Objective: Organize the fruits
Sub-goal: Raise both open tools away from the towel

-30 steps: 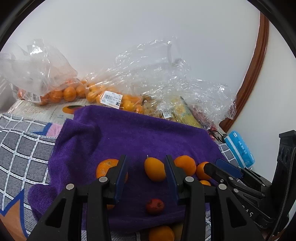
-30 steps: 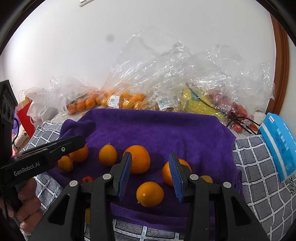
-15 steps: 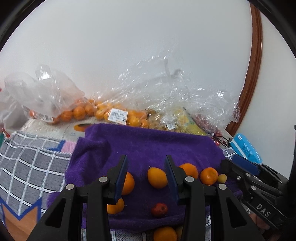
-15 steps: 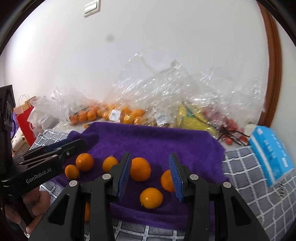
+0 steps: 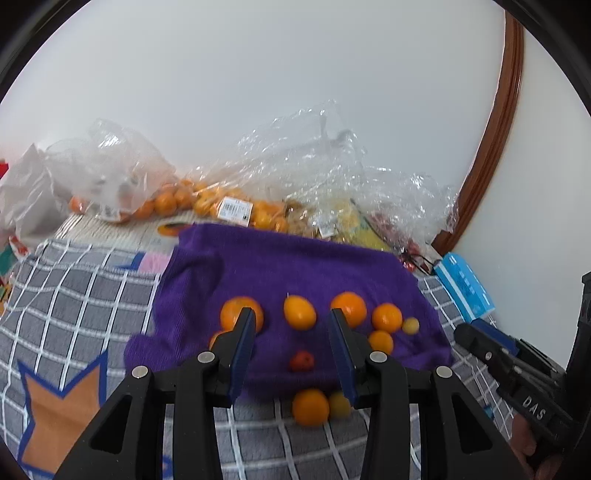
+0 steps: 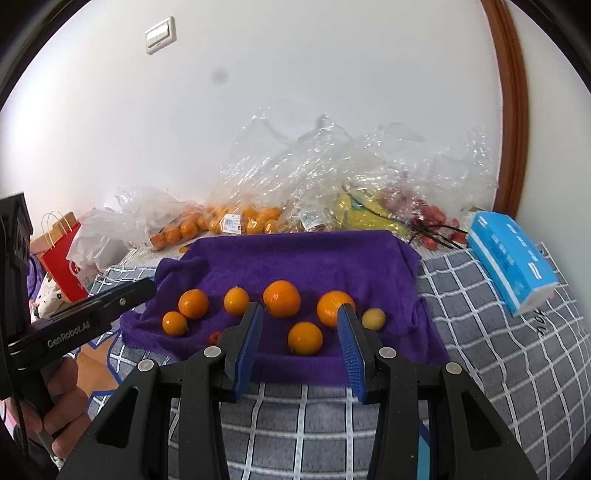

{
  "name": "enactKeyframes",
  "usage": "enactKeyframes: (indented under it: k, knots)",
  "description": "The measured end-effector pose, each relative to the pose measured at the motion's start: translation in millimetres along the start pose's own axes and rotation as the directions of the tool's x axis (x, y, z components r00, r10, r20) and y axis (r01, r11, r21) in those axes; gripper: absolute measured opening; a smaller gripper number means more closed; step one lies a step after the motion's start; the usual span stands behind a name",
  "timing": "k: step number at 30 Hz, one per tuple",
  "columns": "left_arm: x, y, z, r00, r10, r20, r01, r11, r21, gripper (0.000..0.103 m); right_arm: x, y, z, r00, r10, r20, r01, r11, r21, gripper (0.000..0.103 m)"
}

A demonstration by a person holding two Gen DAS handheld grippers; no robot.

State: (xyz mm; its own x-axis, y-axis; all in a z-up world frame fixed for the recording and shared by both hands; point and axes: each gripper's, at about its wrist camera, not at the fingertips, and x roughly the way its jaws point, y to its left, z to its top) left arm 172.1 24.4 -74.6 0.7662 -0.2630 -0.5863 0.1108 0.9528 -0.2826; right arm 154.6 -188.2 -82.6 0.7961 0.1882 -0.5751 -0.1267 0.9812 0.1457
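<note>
You have six oranges (image 6: 281,298) on one towel (image 6: 314,254), one small red fruit (image 6: 214,337), one pale yellow fruit (image 6: 373,318) there, perhaps two more fruits off its near edge (partly hidden), and one blue box (image 6: 511,254).

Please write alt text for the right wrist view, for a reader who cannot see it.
The open right gripper hovers, holding nothing, over a purple towel with loose oranges and a small yellow fruit; bagged fruit lies behind.

blue tissue box (image 6: 511,256), red paper bag (image 6: 61,254) — wall switch (image 6: 160,35)
</note>
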Motion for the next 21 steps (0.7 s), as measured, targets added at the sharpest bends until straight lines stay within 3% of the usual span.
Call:
enactKeyframes:
  k: [5, 8, 21]
  knots:
    - [-15.2, 5.8, -14.9, 0.999, -0.005, -0.038, 0.006, 1.000, 0.022, 0.041, -19.1, -0.1, -9.4, 1.000, 0.009, 0.013, -0.009, 1.000, 0.014, 0.043]
    - [-25.4, 11.3, -24.1, 0.999, 0.009, -0.044, -0.007, 0.999, 0.033, 0.044, -25.6, -1.3, -16.3, 1.000, 0.002, 0.022, -0.002, 0.999, 0.034, 0.048]
    - [-42.6, 28.4, -48.3, 0.996, 0.047, -0.072, -0.044, 0.998, 0.039, 0.047, -31.7, 12.5, -38.4, 1.000, -0.001, -0.012, 0.001, 1.000, 0.002, 0.048]
